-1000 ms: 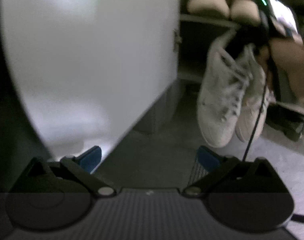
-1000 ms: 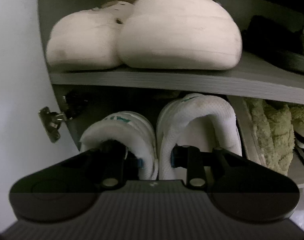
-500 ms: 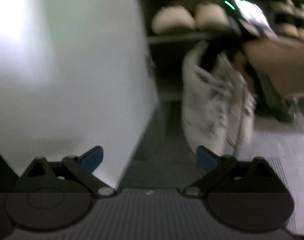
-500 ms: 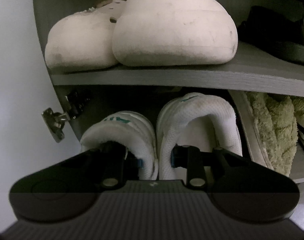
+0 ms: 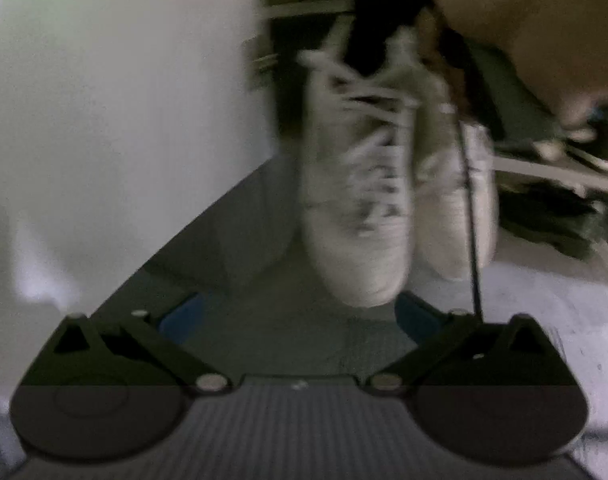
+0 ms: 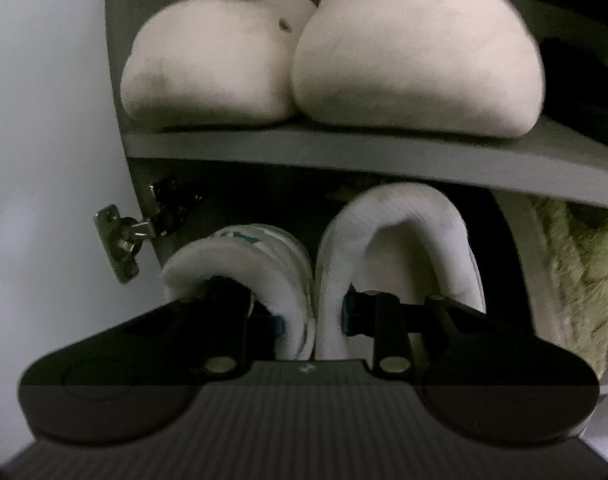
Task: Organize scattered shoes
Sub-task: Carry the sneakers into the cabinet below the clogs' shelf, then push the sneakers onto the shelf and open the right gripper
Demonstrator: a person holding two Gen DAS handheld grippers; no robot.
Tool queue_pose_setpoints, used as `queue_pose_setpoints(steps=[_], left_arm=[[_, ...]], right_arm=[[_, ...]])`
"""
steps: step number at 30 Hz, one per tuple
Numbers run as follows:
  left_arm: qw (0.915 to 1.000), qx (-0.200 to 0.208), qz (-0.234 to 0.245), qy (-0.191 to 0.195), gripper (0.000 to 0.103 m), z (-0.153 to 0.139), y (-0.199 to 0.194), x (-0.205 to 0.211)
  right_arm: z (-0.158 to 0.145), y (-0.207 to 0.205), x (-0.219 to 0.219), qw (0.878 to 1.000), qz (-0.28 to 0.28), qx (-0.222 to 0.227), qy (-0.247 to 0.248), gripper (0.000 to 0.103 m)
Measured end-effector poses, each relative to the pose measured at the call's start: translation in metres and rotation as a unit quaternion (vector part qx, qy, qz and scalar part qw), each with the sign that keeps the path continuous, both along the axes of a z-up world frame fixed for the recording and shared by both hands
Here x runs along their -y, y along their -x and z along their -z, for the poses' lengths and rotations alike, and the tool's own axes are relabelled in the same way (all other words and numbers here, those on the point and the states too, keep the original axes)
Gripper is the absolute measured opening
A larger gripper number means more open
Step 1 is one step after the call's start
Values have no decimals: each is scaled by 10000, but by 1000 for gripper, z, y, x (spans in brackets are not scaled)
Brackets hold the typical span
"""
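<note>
A pair of white lace-up sneakers (image 5: 356, 208) hangs toe-down in the left wrist view, blurred, in front of the shoe cabinet. My right gripper (image 5: 368, 52), held by a hand (image 5: 524, 32), grips them from above. In the right wrist view one finger of my right gripper (image 6: 314, 320) sits inside each shoe, and the left sneaker (image 6: 263, 256) and right sneaker (image 6: 404, 216) are pinched together by their touching collars. My left gripper (image 5: 297, 316) is open just below the toes, with nothing between its blue pads.
A grey shelf board (image 6: 344, 156) carries two cream clogs (image 6: 416, 64). Green fuzzy slippers (image 6: 576, 264) fill the lower right compartment. The open white cabinet door (image 5: 123, 120) with its metal hinge (image 6: 119, 240) stands at the left. Dark shoes (image 5: 552, 212) lie low on the right. A black cable (image 5: 470, 220) hangs by the sneakers.
The left gripper has sunk and come nearer the hanging sneakers, which now fill the middle of its view. The right gripper keeps its grip, and the shelf looks slightly nearer.
</note>
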State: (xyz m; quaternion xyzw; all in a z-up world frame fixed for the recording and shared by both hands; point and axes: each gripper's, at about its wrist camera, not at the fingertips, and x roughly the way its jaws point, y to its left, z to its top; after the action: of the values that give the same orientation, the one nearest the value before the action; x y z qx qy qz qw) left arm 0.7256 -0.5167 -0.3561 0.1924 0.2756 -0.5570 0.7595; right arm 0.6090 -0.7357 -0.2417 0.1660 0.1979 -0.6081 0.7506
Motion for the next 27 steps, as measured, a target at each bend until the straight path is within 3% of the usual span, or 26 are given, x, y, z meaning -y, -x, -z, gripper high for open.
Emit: queue_pose_setpoints(steps=[3, 4, 8, 12, 15, 18, 20, 24, 27], left_arm=[[9931, -634, -646, -742, 103, 8, -26, -18], [9911, -766, -719, -823, 103, 5, -29, -23], [9933, -740, -222, -861, 103, -18, -17, -33], [9893, -833, -122, -1195, 103, -30, -12, -49], [9904, -631, 86, -1231, 103, -31, -9, -62], [9935, -317, 398, -1021, 103, -27, 0, -63], [9943, -274, 265, -995, 103, -30, -3, -57], [9930, -736, -105, -919, 103, -69, -25, -73], [9955, -667, 135, -652, 103, -99, -26, -82]], right_arm=[[9, -6, 3, 9998, -106, -140, 75, 30], [12, -8, 4, 9997, -140, -183, 106, 31], [14, -6, 13, 9996, -157, -120, 207, 31], [12, -5, 17, 9993, -257, -209, 161, 30], [8, 1, 20, 9989, -350, -299, 129, 30], [10, 0, 24, 9981, -376, -445, 211, 31], [9, 1, 29, 9984, -286, -447, 206, 31], [10, 1, 32, 9972, -319, -613, 299, 31], [10, 1, 32, 9968, -350, -640, 313, 31]])
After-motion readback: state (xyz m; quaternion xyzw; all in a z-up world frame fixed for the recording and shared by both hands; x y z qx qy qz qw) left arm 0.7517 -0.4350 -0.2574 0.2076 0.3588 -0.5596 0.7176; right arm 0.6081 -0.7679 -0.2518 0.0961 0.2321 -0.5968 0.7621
